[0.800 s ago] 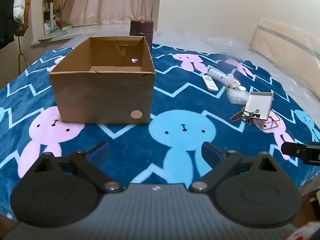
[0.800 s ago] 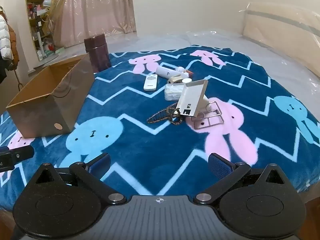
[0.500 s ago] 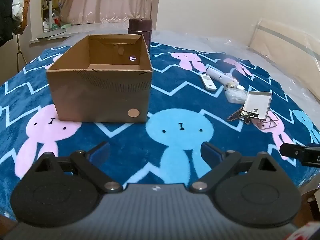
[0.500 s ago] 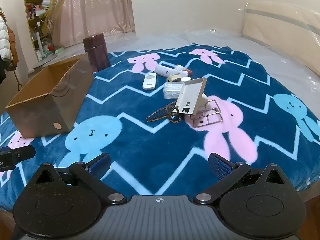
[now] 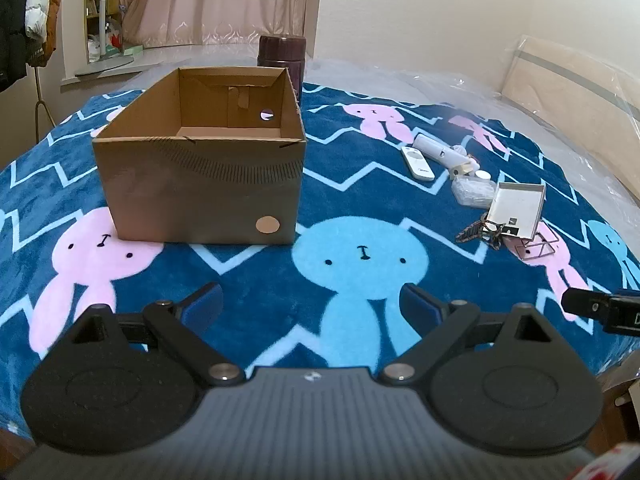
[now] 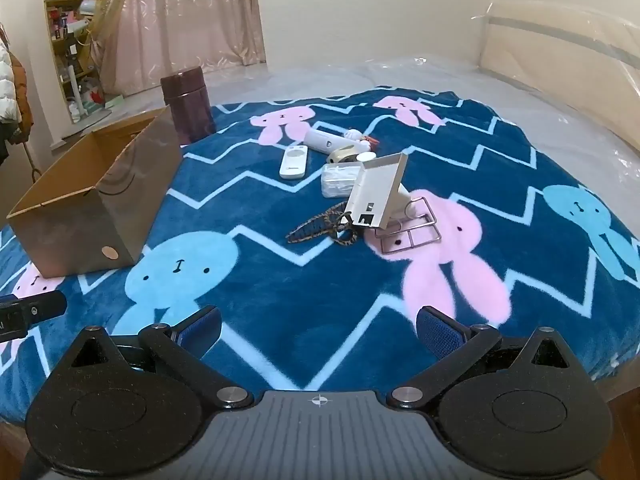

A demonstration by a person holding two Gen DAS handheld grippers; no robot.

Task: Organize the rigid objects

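Observation:
An open cardboard box [image 5: 200, 184] [image 6: 92, 208] stands on the blue rabbit blanket, empty as far as I see. Right of it lies a cluster: a white remote [image 5: 417, 162] [image 6: 294, 161], a white tube-shaped device [image 6: 322, 140], a clear plastic case [image 6: 338, 180], a white stand on a wire frame [image 5: 518, 210] [image 6: 378, 196] and a braided keychain [image 6: 320, 226]. My left gripper [image 5: 312, 300] is open above the blanket in front of the box. My right gripper [image 6: 318, 326] is open short of the cluster. Both hold nothing.
A dark maroon canister [image 5: 282, 58] [image 6: 188, 104] stands behind the box. Clear plastic sheeting [image 6: 440, 76] covers the bed beyond the blanket. A headboard [image 5: 568, 80] is at the right, a coat rack [image 5: 32, 8] at the far left.
Both views have shifted slightly; the box and the cluster sit a little lower and nearer in the frames. Both grippers stay open and empty.

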